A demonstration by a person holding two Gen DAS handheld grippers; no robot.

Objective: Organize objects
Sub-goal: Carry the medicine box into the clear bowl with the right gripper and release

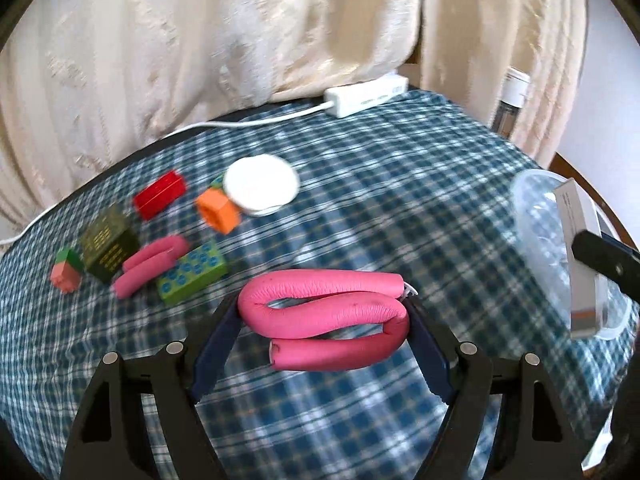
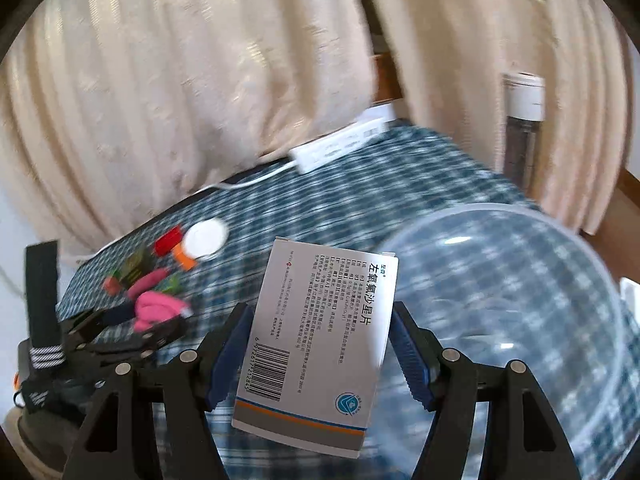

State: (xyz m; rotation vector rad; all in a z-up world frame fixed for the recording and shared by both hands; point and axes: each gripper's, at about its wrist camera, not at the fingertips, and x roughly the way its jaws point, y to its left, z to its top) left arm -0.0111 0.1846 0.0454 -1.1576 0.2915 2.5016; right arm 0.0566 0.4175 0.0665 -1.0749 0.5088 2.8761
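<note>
Transport step: left gripper [image 1: 324, 316] jaws clamped on pink foam roller [image 1: 324, 312]; right gripper [image 2: 320, 344] jaws clamped on medicine box [image 2: 320, 344]. Next: release both into clear bowl [image 2: 520, 216], lower right.

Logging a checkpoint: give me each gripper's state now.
Left gripper: shut on the pink roll.
Right gripper: shut on the medicine box.
</note>
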